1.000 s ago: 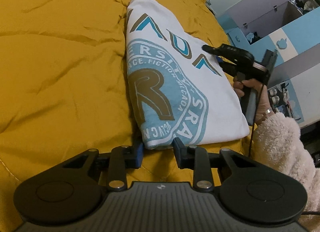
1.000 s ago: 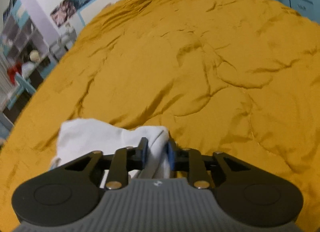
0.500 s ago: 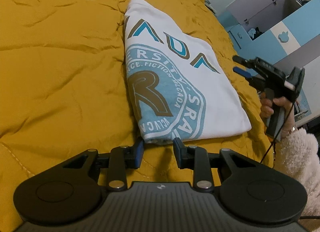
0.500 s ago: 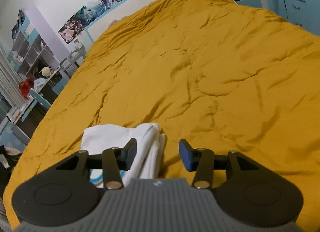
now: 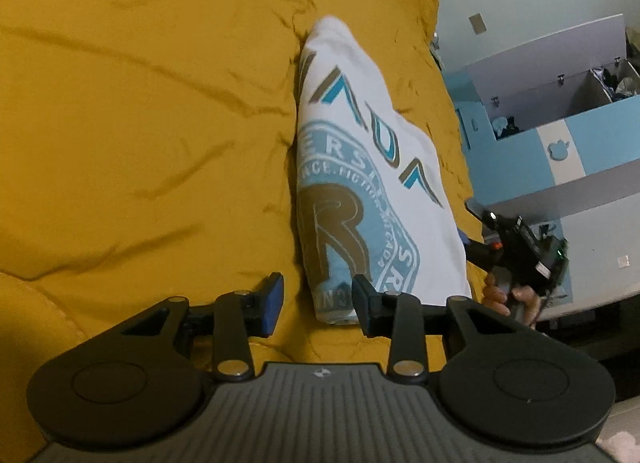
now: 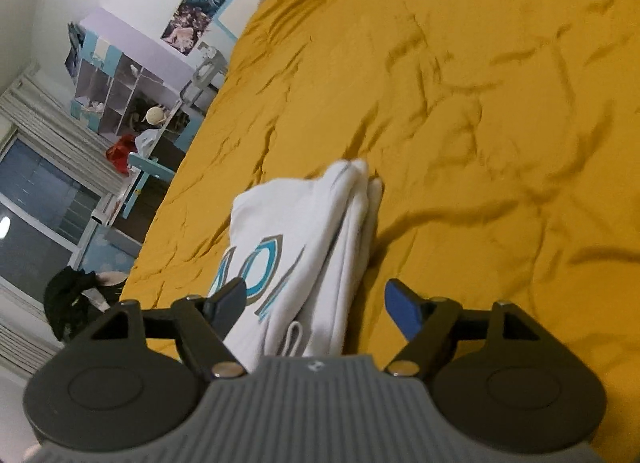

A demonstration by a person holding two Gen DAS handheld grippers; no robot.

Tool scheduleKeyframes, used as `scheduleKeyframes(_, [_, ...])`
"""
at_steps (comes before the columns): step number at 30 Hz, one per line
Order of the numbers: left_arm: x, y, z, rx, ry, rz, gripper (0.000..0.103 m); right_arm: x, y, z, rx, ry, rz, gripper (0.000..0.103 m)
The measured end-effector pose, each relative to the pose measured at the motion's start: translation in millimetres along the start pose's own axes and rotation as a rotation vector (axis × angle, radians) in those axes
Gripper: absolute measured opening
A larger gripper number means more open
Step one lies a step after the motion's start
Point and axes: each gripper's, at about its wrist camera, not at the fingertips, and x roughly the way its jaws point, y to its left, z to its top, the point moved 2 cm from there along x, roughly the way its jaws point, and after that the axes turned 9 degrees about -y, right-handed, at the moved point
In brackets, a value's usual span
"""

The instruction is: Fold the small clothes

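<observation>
1. mustard-yellow quilted cover, creased all over, spreads across the bed (image 5: 140, 111); on it, toward the bed's right edge, lies one folded white t-shirt (image 5: 372, 183) with a teal and brown crest print.

2. the left claw (image 5: 318, 299) hangs low over the cover at the shirt's near short end, its jaws set apart and gripping nothing; the near left corner of the shirt sits between the two tips, the right tip over the printed hem and the left tip over bare cover.

3. the shirt's long axis runs straight away from the left claw, so the near hem is the end this claw can reach. that is a judgement from the angle of view.

4. the right claw (image 6: 316, 303) stands at the shirt's right long side, jaws wide apart and empty. in its own view the stacked layers of the fold (image 6: 352, 223) run forward between the tips, and a small loop of fabric lies just in front of the body.

5. both claws are close to the shirt: the left at a short end, the right at a long edge. which is nearer i cannot tell.

6. count: one shirt, two claws, one bed. a blue and white cabinet (image 5: 560, 143) stands beyond the bed's right edge.
</observation>
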Motion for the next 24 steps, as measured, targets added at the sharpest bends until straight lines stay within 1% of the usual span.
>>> scheduleKeyframes(2, [7,2,0,-0.012,0.015,-0.012,0.041,14,-4,-2,0.006,0.034,-0.023,0.075])
scheduleKeyframes(3, [11,2,1,-0.018,0.026,-0.016,0.045,20,-5,-3,0.003,0.044,-0.03,0.076])
scheduleKeyframes(6, [25,-2,2,-0.012,0.066,-0.024,0.046,34,-6,0,0.017,0.058,-0.005,0.083])
scheduleKeyframes(8, [36,-6,4,-0.004,0.093,-0.037,0.048,45,-7,3,0.038,0.06,0.017,0.083])
scheduleKeyframes(12, [58,-13,7,0.001,0.136,-0.057,0.062,70,-9,12,0.115,0.061,0.079,0.083])
scheduleKeyframes(14, [68,-17,7,0.002,0.149,-0.062,0.066,85,-11,15,0.148,0.064,0.097,0.083])
scheduleKeyframes(15, [73,-19,7,-0.001,0.156,-0.065,0.07,90,-11,16,0.155,0.06,0.099,0.083])
scheduleKeyframes(16, [77,-21,7,0.001,0.162,-0.073,0.072,95,-11,17,0.161,0.059,0.101,0.083])
scheduleKeyframes(19, [81,-27,4,0.027,0.171,-0.074,0.072,106,-10,17,0.158,0.061,0.104,0.083])
scheduleKeyframes(22, [78,-25,2,0.012,0.158,-0.097,0.07,109,-9,17,0.158,0.053,0.11,0.083])
scheduleKeyframes(23, [76,-22,2,0.002,0.155,-0.104,0.069,109,-9,17,0.157,0.046,0.105,0.082])
scheduleKeyframes(24, [74,-21,3,-0.006,0.156,-0.108,0.066,109,-9,16,0.147,0.042,0.092,0.074])
